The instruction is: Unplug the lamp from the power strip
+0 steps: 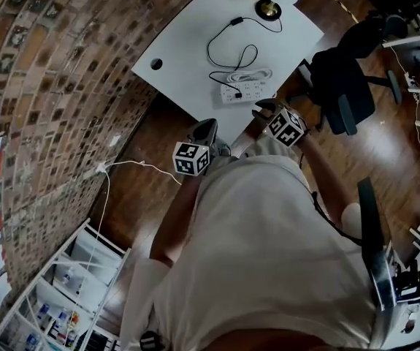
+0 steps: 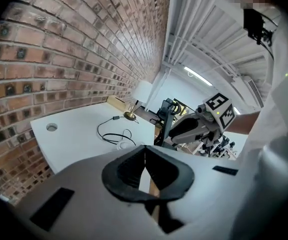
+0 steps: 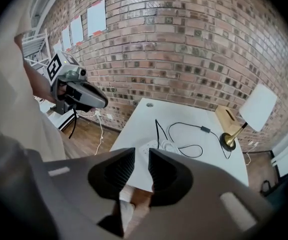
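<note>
Left gripper [image 2: 145,150] closed, right gripper [image 3: 142,155] ajar; lamp [image 3: 257,107] seemingly plugged in.

The table [image 1: 188,28] and power strip [image 1: 245,91] are white; the cord [image 1: 235,22] black. Lamp base [image 1: 268,9] gold; wall [image 1: 63,64] red-brown brick.

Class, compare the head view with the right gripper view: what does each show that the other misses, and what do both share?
Only the head view: the black office chair beside the table, and the marker cube on the right gripper.
Only the right gripper view: the pale sheets stuck on the brick wall, and the right gripper's jaws standing apart with nothing between them.
Both: the white table, the power strip, the looped black cord and the brass lamp base.
</note>
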Demonstrator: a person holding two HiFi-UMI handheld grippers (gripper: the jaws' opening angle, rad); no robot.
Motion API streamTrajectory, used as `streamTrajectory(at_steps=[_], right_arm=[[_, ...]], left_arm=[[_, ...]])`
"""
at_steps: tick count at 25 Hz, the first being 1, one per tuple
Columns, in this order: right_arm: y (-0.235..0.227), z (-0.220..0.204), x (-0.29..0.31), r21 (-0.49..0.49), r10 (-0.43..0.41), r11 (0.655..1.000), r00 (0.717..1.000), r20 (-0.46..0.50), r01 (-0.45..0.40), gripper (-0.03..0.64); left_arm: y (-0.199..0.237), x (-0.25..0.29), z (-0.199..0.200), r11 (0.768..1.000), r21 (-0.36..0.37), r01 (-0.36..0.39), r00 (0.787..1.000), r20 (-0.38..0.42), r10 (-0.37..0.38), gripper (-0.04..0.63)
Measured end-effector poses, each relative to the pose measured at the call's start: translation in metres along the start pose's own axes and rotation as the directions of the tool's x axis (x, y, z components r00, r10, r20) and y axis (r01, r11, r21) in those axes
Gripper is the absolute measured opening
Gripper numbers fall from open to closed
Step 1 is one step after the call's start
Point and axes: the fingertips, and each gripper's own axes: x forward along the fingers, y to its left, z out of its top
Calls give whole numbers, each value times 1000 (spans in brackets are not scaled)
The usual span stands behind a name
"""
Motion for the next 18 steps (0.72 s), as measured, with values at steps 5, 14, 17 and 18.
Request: streamTrajectory(at_steps=[5,14,17,18], right_arm=[[0,5,23,-35,31,999,999,-41,-32,86],[-20,12,49,-112,119,986,991,-67,-126,86],[-22,18,58,-135,173,974,983,-59,-180,86],[-25,19,60,-143,187,971,981,-60,-194,86]], left_arm=[[6,6,7,995,91,30,999,-35,-27,3],[11,29,28,997,45,-64,998,-16,65,3],[12,34,25,992,36,-124,991,-47,126,3],[12,38,25,990,35,-138,989,-56,140,3]])
